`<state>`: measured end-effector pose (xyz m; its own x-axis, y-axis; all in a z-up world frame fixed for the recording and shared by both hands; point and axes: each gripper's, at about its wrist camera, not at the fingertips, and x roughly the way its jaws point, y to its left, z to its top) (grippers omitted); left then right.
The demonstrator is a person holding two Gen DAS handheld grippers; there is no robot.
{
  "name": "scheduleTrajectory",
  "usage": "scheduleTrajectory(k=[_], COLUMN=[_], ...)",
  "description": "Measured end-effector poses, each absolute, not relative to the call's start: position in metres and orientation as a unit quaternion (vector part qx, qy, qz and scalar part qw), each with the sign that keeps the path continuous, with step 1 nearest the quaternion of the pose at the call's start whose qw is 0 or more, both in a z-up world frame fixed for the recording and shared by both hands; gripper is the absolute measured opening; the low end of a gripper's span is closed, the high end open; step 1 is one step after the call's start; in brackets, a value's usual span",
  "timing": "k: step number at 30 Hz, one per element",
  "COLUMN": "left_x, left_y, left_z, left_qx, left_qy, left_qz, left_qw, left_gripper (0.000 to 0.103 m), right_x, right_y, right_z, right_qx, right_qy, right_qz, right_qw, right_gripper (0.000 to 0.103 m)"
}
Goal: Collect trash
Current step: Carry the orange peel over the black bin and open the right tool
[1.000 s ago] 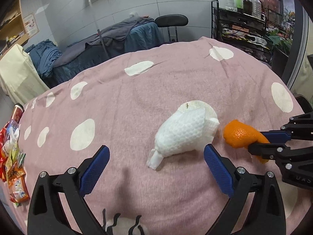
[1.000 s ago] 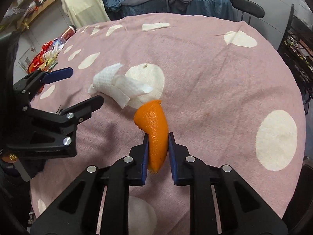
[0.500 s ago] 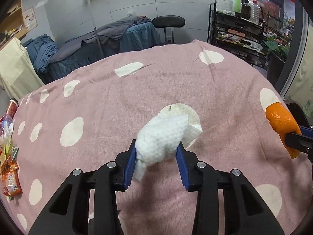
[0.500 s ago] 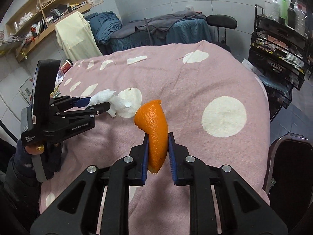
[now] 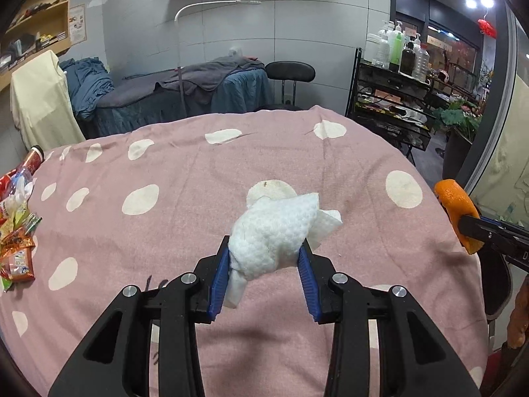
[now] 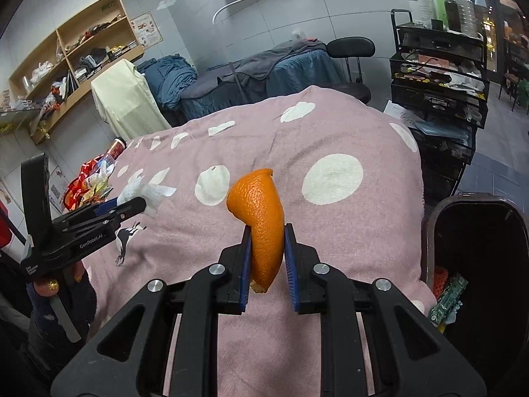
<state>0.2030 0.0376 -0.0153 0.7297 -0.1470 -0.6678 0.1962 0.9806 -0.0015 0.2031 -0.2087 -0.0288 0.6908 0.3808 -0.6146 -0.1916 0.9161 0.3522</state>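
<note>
Left gripper (image 5: 264, 258): its 2 blue-padded fingers are clamped on a crumpled white tissue (image 5: 274, 231), held clear above the pink cloth (image 5: 185, 225) with pale dots. Printing on the gripper body, read from the right wrist view, says "GenRobot.AI"; the smaller lettering beneath it is too small to make out.

Right gripper (image 6: 266, 248): fingers are pinched on a piece of orange peel (image 6: 261, 215), which stands upright between the pads, above the cloth's near right edge.

A dark bin (image 6: 479, 264) stands just beside the table on the right, holding a green wrapper (image 6: 448, 301) with unreadable print. Snack packets (image 5: 16, 248) lie at the cloth's far left; their labels are illegible.
</note>
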Motion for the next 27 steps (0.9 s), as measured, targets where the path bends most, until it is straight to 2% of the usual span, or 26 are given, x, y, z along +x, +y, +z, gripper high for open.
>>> scheduleTrajectory(k=[27], left_x=[0.143], left_y=[-0.061], left_z=[-0.017], left_qx=[0.006], left_qy=[0.359], left_qz=[-0.212], left_qw=[0.909], left_gripper=[0.039], right_x=[0.139], right_y=[-0.328], right_z=[-0.049], right_qx=[0.215], right_qy=[0.331], right_qz=[0.024], right_qw=[0.918], right_gripper=[0.020])
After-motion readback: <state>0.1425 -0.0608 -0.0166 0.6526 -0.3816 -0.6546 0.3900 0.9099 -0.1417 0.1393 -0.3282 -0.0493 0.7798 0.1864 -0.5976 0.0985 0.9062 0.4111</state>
